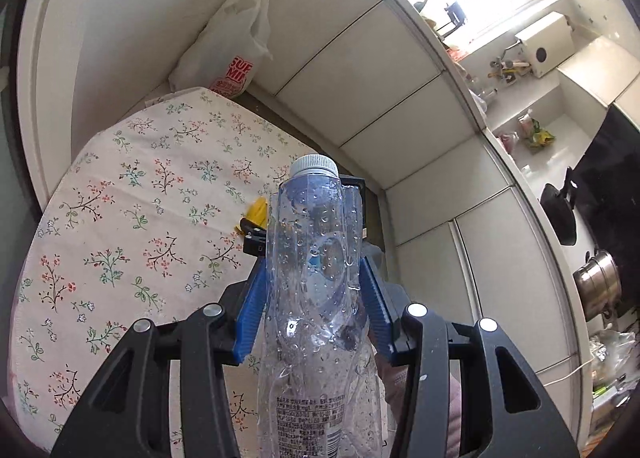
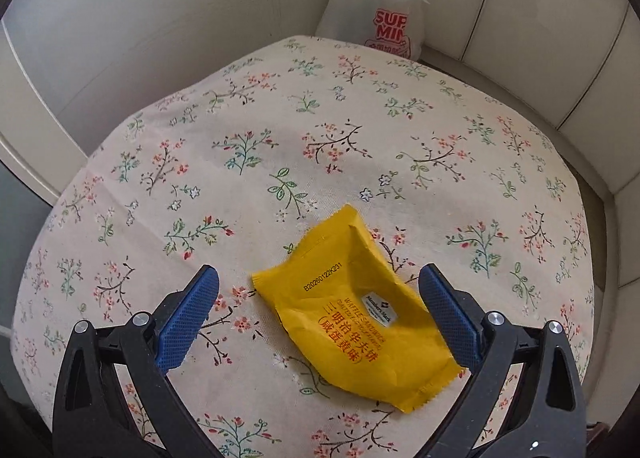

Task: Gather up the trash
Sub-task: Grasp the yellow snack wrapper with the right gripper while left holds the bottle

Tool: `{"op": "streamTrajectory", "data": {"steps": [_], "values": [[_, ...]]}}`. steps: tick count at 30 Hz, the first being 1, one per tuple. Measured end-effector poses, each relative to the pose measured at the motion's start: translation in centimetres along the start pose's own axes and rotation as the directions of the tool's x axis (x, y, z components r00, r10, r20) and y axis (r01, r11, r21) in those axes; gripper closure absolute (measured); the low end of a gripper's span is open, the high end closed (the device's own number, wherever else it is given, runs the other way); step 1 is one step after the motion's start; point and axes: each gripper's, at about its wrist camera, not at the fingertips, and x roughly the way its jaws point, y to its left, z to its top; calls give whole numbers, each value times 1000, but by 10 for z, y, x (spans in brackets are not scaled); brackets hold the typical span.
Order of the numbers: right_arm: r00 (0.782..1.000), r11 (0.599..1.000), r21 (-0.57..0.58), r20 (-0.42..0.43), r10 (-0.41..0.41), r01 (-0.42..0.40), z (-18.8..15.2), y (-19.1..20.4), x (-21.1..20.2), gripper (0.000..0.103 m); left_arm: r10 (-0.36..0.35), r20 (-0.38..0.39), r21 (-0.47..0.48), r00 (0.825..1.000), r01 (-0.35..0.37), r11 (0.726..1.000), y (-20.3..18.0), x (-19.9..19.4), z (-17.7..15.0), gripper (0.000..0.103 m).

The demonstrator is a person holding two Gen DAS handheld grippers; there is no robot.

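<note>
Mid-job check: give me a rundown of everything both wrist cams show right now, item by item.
plastic bottle: one, clear with white cap, crushed, clamped in the left tongs
snack wrapper: one, yellow, flat on the tablecloth between the right tongs' fingers
shopping bag: one, white with red print, past the table's far edge, against the cabinets
tablecloth: one, cream floral, covering the table
pot: one, steel, on the kitchen counter at right
pan: one, black, on the same counter
left tongs: blue pads, gripping the bottle
right tongs: blue pads, open over the wrapper
</note>
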Motion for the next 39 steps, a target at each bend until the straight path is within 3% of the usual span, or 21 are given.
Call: {"op": "streamTrajectory", "data": {"steps": [4, 9, 11, 12, 13, 16, 20, 23, 24, 25, 26, 27, 28, 30, 33, 34, 35, 37, 39], "values": [[999, 1000, 16, -47, 7, -7, -2, -4, 13, 21, -5, -9, -7, 1000, 5, 1000, 2, 0, -1, 57], [999, 998, 58, 11, 33, -33, -11, -12, 2, 36, -17, -13, -33, 1000, 17, 999, 8, 0, 1, 57], [998, 996, 67, 40, 50, -53, -13, -12, -8, 51, -15, -13, -31, 1000, 15, 999, 8, 0, 1, 57], [997, 995, 73, 47, 62, -65, -13, -12, -12, 66, -13, -14, -28, 1000, 13, 1000, 8, 1, 1, 57], [997, 994, 80, 47, 64, -68, -13, -13, -16, 93, -13, -15, -26, 1000, 12, 1000, 8, 2, 1, 57], [999, 995, 91, 10, 31, -32, -20, -15, -17, 96, -18, -18, -29, 1000, 17, 999, 7, 3, 0, 57], [999, 990, 133, 15, 45, -47, -36, -24, -24, 97, -16, -8, -26, 1000, 15, 1000, 5, 1, -1, 57], [999, 988, 150, 32, 25, -29, -49, -30, -34, 96, -21, -12, -36, 1000, 21, 999, 7, 1, -1, 57], [999, 986, 169, 40, 0, -7, -52, -34, -38, 91, -26, -18, -38, 1000, 25, 999, 7, 2, -2, 57], [999, 980, 197, 49, -20, 10, -54, -40, -42, 53, -29, -22, -40, 999, 28, 999, 7, 3, -2, 57], [997, 971, 235, 61, -49, 33, -58, -48, -48, 27, -33, -25, -41, 999, 32, 999, 7, 4, -2, 57], [992, 961, 270, 85, -93, 67, -62, -57, -55, 8, -36, -29, -41, 999, 35, 999, 6, 5, -3, 57], [984, 951, 296, 120, -128, 88, -67, -66, -63, 7, -38, -32, -41, 999, 36, 998, 6, 6, -3, 57], [989, 936, 344, 95, -118, 78, -77, -91, -67, 7, -41, -35, -44, 999, 40, 998, 6, 7, -2, 57], [989, 866, 494, 74, -128, 75, -104, -127, -71, 7, -53, -43, -51, 998, 51, 997, 6, 11, -2, 56], [991, 818, 574, 76, -110, 47, -115, -140, -70, 7, -57, -46, -53, 997, 55, 997, 6, 13, -2, 56], [993, 756, 655, 86, -83, 6, -126, -152, -69, 7, -61, -51, -54, 997, 58, 997, 5, 15, -3, 56], [991, 577, 811, 133, -19, -97, -151, -170, -61, 8, -68, -62, -55, 996, 65, 996, 3, 20, -5, 56], [985, 435, 888, 173, -9, -152, -169, -177, -53, 9, -74, -74, -56, 995, 70, 996, 2, 23, -6, 56]]}}
